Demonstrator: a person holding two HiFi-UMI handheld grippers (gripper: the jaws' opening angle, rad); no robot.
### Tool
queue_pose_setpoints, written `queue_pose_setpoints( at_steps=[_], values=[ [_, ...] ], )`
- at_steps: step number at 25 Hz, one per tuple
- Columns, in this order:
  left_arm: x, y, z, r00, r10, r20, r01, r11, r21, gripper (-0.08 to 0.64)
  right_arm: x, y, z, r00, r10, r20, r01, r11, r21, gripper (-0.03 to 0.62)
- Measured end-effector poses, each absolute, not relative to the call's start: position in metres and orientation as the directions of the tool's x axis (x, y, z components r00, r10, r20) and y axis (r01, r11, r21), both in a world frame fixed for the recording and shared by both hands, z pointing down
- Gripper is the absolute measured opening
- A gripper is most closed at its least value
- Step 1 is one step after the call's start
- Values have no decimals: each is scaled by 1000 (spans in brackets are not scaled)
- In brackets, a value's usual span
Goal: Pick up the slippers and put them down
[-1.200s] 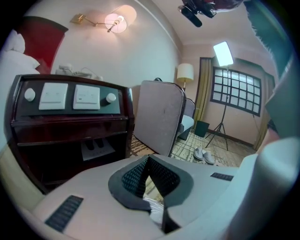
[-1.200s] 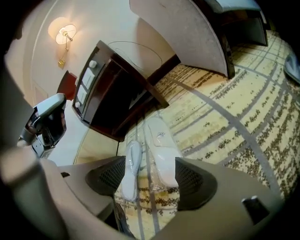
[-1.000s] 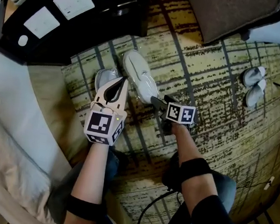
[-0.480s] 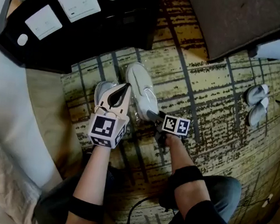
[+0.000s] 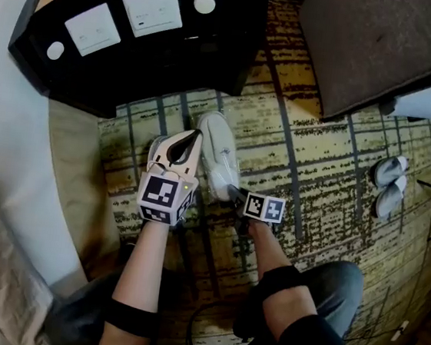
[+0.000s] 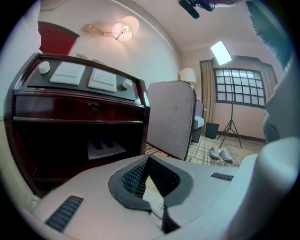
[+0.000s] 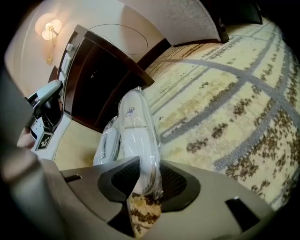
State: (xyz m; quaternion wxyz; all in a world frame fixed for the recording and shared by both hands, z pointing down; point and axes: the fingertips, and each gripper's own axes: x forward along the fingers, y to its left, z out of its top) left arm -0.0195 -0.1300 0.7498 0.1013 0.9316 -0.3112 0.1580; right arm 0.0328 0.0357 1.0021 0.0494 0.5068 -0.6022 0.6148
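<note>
Patterned carpet [image 5: 332, 166] spreads below a dark cabinet [image 5: 175, 55]. At centre, a wrapped slipper [image 5: 219, 154] and its mate [image 5: 159, 147] seem not yet lifted. The right gripper [image 5: 235, 194], whose jaws have just been closing, pinches the slipper's heel. The left gripper [image 5: 195, 136], jaws together and empty, hovers over the mate.

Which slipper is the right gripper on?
The wrapped slipper right of its twin; the right gripper's jaws have just been closing on its heel. The far pair lies apart.

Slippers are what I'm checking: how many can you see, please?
4. One wrapped slipper sits in the right gripper, whose jaws have just been closing on it; a second wrapped slipper lies beside it, by the left gripper; two pale slippers lie apart at the right.
</note>
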Motion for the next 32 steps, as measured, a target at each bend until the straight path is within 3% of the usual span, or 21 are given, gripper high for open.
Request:
queue_pose_setpoints(
  at_steps=[16,32],
  values=[
    [-48,-150,748,712,-614,340,-674,-733,87,0,27,11,917,-500,-689,525,-608,-152,-779,103],
    [-78,-164,749,655,-672,344,-737,-670,94,0,41,-25,834,-461,-826,324,-514,-49,-856,95]
  ],
)
